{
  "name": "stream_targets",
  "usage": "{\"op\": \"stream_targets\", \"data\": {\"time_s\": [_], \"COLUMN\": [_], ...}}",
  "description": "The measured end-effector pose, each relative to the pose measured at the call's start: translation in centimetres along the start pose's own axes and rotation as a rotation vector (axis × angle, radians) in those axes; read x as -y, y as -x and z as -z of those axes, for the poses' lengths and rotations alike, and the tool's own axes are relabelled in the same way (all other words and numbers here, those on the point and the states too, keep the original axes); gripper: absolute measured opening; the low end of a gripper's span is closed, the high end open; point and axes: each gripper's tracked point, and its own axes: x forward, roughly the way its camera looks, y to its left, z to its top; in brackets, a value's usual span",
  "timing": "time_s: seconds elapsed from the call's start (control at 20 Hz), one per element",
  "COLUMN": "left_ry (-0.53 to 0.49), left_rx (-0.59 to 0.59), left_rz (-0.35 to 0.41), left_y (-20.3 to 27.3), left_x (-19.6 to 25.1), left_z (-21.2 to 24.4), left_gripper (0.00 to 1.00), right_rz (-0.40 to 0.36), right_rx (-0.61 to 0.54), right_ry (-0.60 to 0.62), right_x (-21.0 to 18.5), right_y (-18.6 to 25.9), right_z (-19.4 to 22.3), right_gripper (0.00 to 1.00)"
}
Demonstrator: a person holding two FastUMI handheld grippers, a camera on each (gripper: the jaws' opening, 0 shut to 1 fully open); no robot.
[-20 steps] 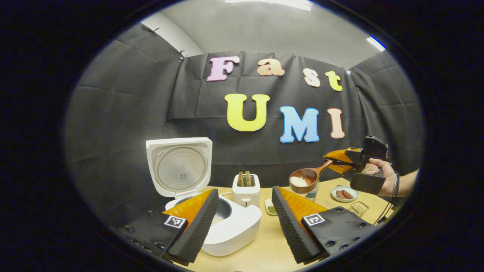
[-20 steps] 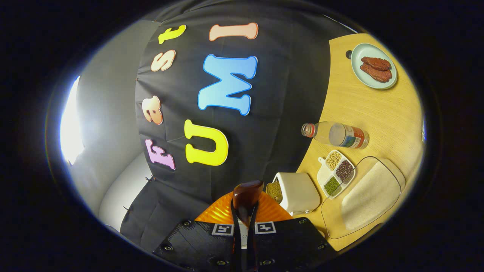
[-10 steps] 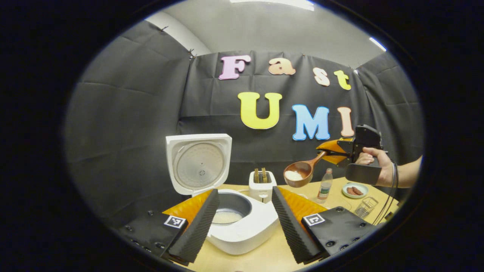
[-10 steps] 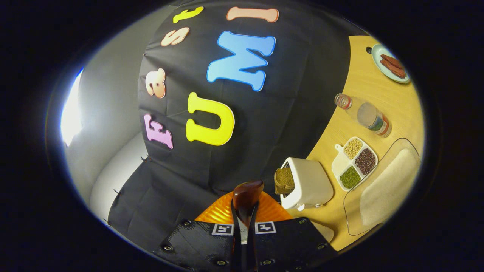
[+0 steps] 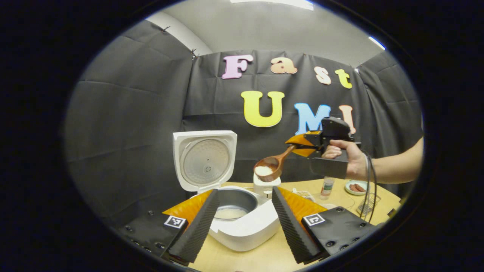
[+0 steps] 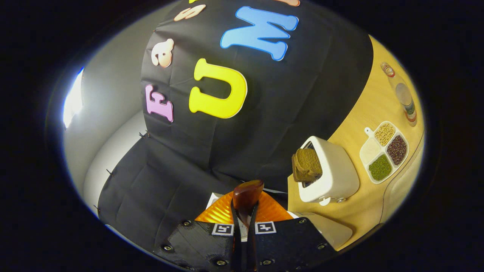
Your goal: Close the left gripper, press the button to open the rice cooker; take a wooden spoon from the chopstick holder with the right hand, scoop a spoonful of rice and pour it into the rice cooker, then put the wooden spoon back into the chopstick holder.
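With the rice cooker open, the right gripper fingers pinch the loaded wooden spoon near it, left gripper fingers spread; pouring and returning remain.

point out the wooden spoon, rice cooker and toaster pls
wooden spoon (image 5: 267, 168): left gripper view, on the bowl holding rice.
rice cooker (image 5: 247, 228): left gripper view, on the white front body below the open pot.
toaster (image 6: 336, 175): right gripper view, on its white side.
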Motion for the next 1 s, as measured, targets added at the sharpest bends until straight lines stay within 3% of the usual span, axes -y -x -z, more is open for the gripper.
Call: {"op": "stream_targets", "data": {"time_s": [0.15,0.5,1.0], "left_ry": [0.001,0.011,0.035], "left_rx": [-0.004,-0.012,-0.034], "left_rz": [-0.015,-0.052,-0.132], "left_y": [0.4,1.6,2.8], "left_x": [-0.4,-1.6,-3.1], "left_z": [0.5,0.6,1.5], "left_gripper": [0.97,0.96,1.0], "right_rz": [0.022,0.09,0.045], "right_rx": [-0.057,-0.145,-0.172], "right_ry": [0.084,0.443,0.806], "right_x": [-0.3,0.6,-1.9], "right_y": [-2.7,-6.8,-9.8], "right_z": [2.6,7.1,10.2], "right_gripper": [0.06,0.06,0.06]}}
